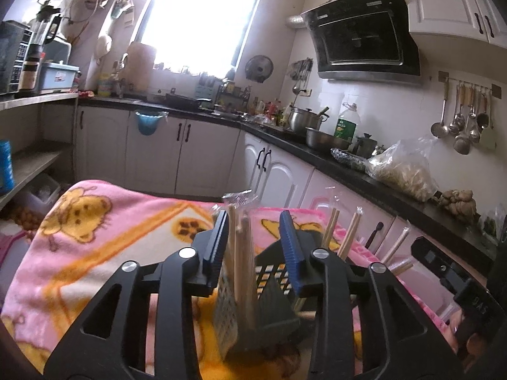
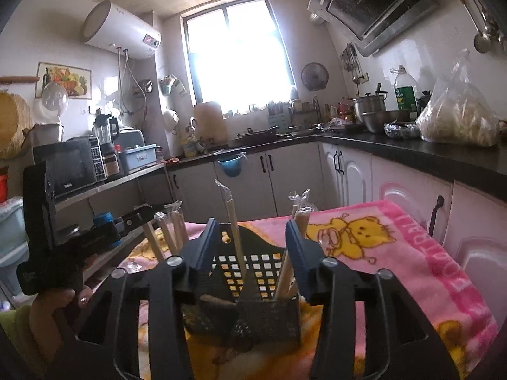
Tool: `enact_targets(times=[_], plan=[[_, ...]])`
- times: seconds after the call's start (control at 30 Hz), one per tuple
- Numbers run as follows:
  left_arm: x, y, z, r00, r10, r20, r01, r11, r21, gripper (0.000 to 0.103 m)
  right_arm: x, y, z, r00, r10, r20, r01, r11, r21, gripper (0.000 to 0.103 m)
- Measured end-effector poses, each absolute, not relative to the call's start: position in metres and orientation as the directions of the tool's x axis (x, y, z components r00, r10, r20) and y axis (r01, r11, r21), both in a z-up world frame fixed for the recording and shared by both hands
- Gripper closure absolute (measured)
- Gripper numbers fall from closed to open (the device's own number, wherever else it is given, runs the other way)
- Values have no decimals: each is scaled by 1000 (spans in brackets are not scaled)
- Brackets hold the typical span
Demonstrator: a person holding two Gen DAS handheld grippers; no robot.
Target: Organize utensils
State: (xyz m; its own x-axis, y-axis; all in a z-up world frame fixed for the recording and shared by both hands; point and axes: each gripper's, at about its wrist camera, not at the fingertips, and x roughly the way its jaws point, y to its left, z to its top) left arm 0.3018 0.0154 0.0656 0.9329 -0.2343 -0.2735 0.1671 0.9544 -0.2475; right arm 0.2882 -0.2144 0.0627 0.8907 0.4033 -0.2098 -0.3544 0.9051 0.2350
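A cluttered home kitchen under a bright window: a pink bear-print blanket (image 2: 412,253) covers the desk in the foreground, white cabinets and a dark counter behind.

Nearest the lens, the left tongs (image 1: 256,237) stand apart, straddling wrapped chopsticks (image 1: 242,253) that rise upright between the pads without being pressed; nothing is clamped. The right tongs (image 2: 252,247) are likewise parted, with one wrapped pair standing in the gap and another leaning by the right-hand pad, neither gripped.

Just beyond both sits the black slotted caddy (image 2: 253,269) on the blanket, directly ahead of and slightly below each pair of tongs. The chopsticks stand in it, long axes near vertical, some tilting outward; more lean at its far side. In the right view the left tool and the hand (image 2: 57,304) holding it show at left.

Both hands look about equally near the caddy, approaching from opposite sides. Any further sorting would likely mean closing across an upright stick from the side.

Farther off: pots, an oil bottle, a range hood, hanging ladles.
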Motion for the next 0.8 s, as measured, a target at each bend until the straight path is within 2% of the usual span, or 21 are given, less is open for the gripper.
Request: enact_targets(times=[0.1, 0.27, 0.33, 0.57, 0.8], plan=[[291, 16, 69, 930, -232, -285, 162, 955, -250, 60, 278, -217, 65, 887, 408, -215, -357, 903, 239, 50], [268, 16, 76, 925, -233, -300, 159, 954, -252, 47, 260, -219, 71, 887, 408, -216, -361, 905, 227, 41], [255, 15, 78, 923, -236, -303, 162, 955, -249, 43, 251, -221, 75, 888, 408, -210, -365, 905, 216, 34], [214, 14, 82, 924, -233, -303, 161, 957, -242, 11, 216, -229, 86, 897, 405, -175, -371, 908, 196, 14], [178, 10, 86, 928, -228, -296, 168, 962, -214, 11, 177, -237, 94, 907, 399, -133, -372, 909, 190, 8]])
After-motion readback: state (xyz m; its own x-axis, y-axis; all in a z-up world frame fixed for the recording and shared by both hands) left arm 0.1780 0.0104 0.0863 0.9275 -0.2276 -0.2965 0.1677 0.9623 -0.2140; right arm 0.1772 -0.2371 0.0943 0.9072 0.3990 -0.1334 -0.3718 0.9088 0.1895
